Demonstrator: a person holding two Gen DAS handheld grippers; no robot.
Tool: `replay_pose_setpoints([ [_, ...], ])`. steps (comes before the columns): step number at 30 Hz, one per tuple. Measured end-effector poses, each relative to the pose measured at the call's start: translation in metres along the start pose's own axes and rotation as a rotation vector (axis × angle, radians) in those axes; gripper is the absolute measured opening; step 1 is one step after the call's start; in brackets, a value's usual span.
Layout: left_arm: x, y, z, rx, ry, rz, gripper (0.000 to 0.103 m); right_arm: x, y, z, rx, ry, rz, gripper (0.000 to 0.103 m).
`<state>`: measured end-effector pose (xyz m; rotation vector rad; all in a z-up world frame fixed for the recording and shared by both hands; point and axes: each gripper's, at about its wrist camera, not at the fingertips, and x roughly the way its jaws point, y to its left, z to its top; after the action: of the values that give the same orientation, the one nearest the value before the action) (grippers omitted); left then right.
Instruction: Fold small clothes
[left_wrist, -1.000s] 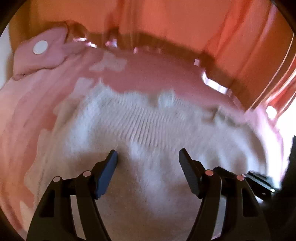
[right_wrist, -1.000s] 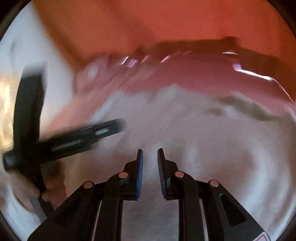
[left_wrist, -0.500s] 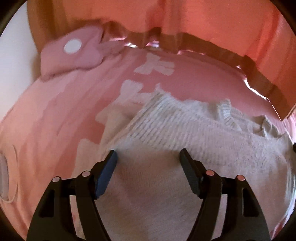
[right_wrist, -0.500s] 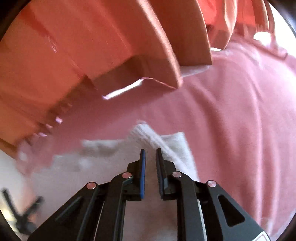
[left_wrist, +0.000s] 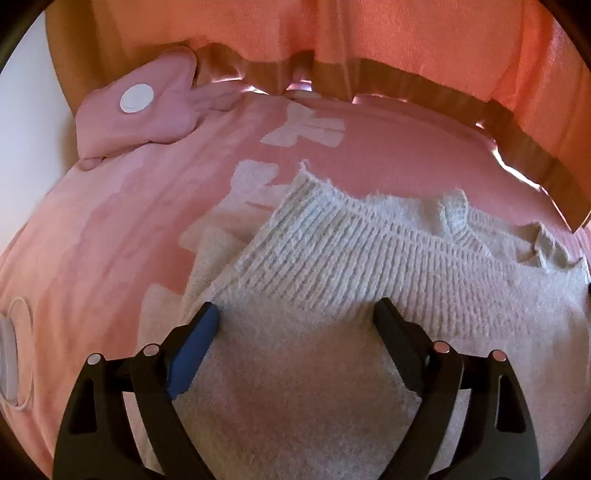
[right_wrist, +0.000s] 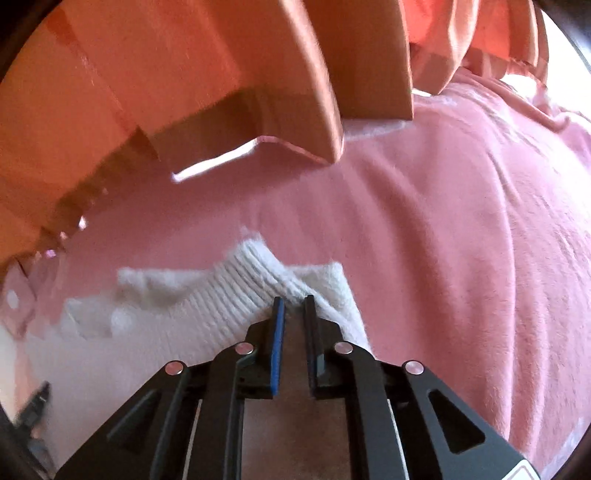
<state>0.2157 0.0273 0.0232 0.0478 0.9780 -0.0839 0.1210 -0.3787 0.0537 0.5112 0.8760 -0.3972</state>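
A white knit sweater (left_wrist: 369, 280) lies on the pink blanket (left_wrist: 110, 229), its ribbed hem folded back over the body. My left gripper (left_wrist: 295, 317) hovers low over the plain knit just below that hem. Its jaws are opening wide and no cloth is pinched between them. In the right wrist view the sweater's ribbed corner (right_wrist: 243, 291) rises in a peak to my right gripper (right_wrist: 293, 304). Those jaws stand only a narrow gap apart and nip the rib at the tips.
A pink cushion (left_wrist: 147, 110) with a white round disc lies at the blanket's far left corner. An orange curtain (left_wrist: 369, 40) hangs along the far edge, and its folds (right_wrist: 258, 74) come close above the right gripper. A white loop (left_wrist: 14, 354) shows at the left edge.
The right gripper swung sideways and rolled, from beside the left gripper to the sweater's ribbed corner under the curtain. The left jaws spread wider and tipped further down.
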Motion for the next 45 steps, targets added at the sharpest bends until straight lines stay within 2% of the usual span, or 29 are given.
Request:
replay_pose_setpoints([
  [1, -0.001, 0.001, 0.002, -0.005, -0.008, -0.005, 0.084, -0.004, 0.01, -0.001, -0.026, -0.023, 0.049, 0.021],
  [3, -0.006, 0.0, 0.005, -0.015, -0.024, -0.016, 0.084, -0.006, 0.04, -0.002, -0.133, -0.04, 0.146, 0.021],
  [4, -0.007, -0.002, 0.007, -0.021, -0.03, -0.025, 0.084, -0.003, 0.055, -0.006, -0.179, -0.022, 0.174, 0.02],
  [7, 0.0, -0.008, 0.006, -0.011, -0.006, -0.021, 0.086, 0.027, 0.1, -0.02, -0.314, 0.109, 0.237, 0.018],
  [9, 0.008, -0.01, 0.004, 0.001, 0.017, -0.005, 0.088, 0.051, 0.118, -0.027, -0.375, 0.159, 0.197, 0.01],
  [11, 0.01, -0.013, 0.005, 0.005, 0.015, 0.004, 0.089, 0.077, 0.129, -0.025, -0.401, 0.172, 0.155, 0.009],
  [16, 0.012, -0.013, 0.005, 0.006, 0.013, 0.005, 0.091, 0.101, 0.122, 0.004, -0.286, 0.187, 0.198, 0.003],
  [18, 0.012, -0.014, 0.005, 0.009, 0.013, 0.002, 0.092, 0.094, 0.115, 0.008, -0.251, 0.165, 0.198, 0.002],
  [21, 0.014, -0.012, 0.006, 0.008, 0.015, -0.005, 0.093, 0.075, 0.109, 0.006, -0.275, 0.127, 0.164, 0.003],
  [24, 0.014, -0.014, 0.006, 0.009, 0.012, 0.002, 0.093, 0.08, 0.102, -0.006, -0.273, 0.172, 0.133, 0.004],
  [27, 0.014, -0.015, 0.004, 0.012, 0.005, 0.009, 0.093, 0.076, 0.097, -0.002, -0.218, 0.163, 0.15, 0.003],
  [29, 0.014, -0.015, 0.003, 0.011, 0.002, 0.008, 0.093, 0.059, 0.093, -0.003, -0.207, 0.13, 0.146, 0.008],
  [30, 0.014, -0.015, 0.003, 0.012, 0.002, 0.007, 0.093, 0.05, 0.094, -0.006, -0.222, 0.124, 0.145, 0.011],
  [36, 0.014, -0.014, 0.003, 0.012, 0.003, 0.01, 0.093, 0.03, 0.102, -0.035, -0.296, 0.179, 0.111, 0.012],
  [40, 0.013, -0.014, 0.001, 0.013, -0.004, 0.007, 0.094, 0.001, 0.105, -0.045, -0.312, 0.133, 0.142, 0.016],
  [43, 0.012, -0.014, 0.001, 0.012, -0.009, 0.009, 0.094, -0.004, 0.106, -0.066, -0.386, 0.124, 0.093, 0.021],
  [45, 0.012, -0.014, 0.001, 0.014, -0.012, 0.013, 0.094, 0.005, 0.106, -0.077, -0.436, 0.14, 0.049, 0.021],
])
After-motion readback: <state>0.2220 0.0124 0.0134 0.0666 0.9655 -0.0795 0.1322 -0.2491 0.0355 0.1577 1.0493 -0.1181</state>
